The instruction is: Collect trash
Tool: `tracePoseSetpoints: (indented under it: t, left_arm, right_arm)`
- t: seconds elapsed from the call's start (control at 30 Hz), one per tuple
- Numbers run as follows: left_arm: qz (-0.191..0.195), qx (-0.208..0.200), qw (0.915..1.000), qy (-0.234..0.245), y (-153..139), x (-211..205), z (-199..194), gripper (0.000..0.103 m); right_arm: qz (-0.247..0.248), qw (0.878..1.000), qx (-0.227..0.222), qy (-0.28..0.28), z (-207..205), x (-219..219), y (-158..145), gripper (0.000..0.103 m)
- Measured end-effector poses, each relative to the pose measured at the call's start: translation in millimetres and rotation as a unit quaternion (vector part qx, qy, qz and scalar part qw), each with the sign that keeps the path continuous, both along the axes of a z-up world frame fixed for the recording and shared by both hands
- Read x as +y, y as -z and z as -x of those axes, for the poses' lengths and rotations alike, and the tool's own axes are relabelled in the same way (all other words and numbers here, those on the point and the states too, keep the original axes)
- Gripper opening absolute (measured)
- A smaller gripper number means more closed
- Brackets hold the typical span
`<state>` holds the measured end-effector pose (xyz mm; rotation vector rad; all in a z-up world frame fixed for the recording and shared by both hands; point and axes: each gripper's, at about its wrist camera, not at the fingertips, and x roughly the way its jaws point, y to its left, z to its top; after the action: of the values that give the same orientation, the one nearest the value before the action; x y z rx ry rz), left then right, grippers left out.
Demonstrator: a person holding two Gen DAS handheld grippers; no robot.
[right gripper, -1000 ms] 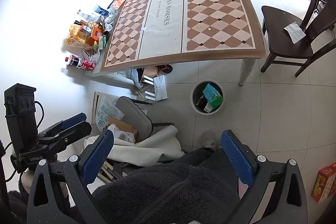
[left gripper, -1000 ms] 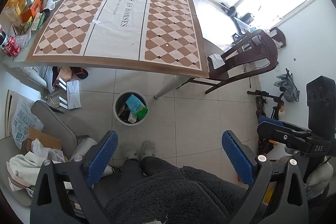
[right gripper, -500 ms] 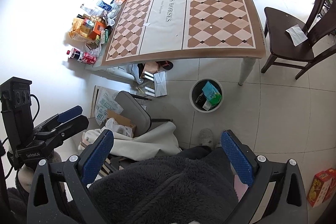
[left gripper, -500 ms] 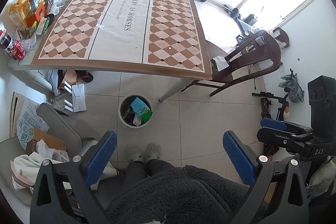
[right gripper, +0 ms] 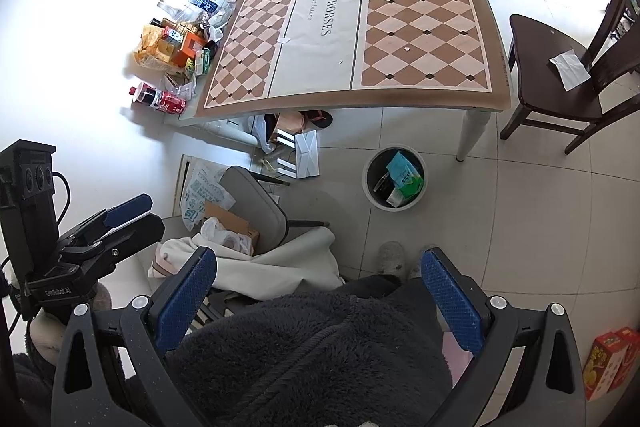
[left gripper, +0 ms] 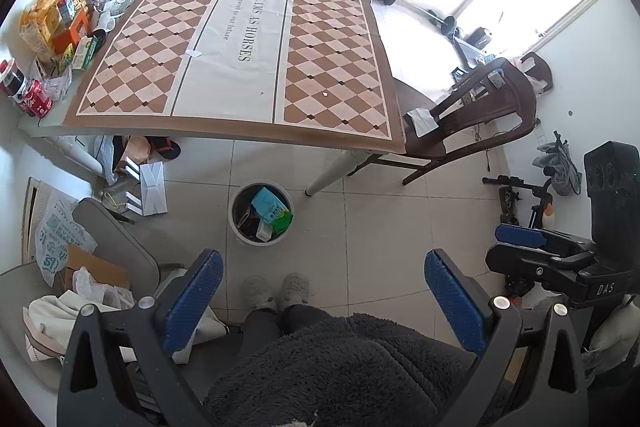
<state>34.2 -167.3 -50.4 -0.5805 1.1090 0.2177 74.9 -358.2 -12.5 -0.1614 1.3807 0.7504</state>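
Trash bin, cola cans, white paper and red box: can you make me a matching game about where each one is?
Things:
1. trash bin
2. red cola cans
3. white paper
4. red snack box

Places:
A. on the dark wooden chair seat
B. on the floor by the white table leg
C. at the table's left corner, off the checked tablecloth
D. on the floor at the far right of the right wrist view

Pairs: 1-B, 2-C, 3-A, 4-D

Bin contents partly hidden
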Motion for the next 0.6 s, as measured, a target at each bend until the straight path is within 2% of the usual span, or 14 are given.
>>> tracePoseSetpoints:
  t: [0.6]
  left_arm:
    - [0.0,0.0,1.0,0.004,-0.1,0.9,3.7,0.103]
  right_arm:
    - [0.003,1.0,0.002,-0.006,2.5,3.8,0.5,0.103]
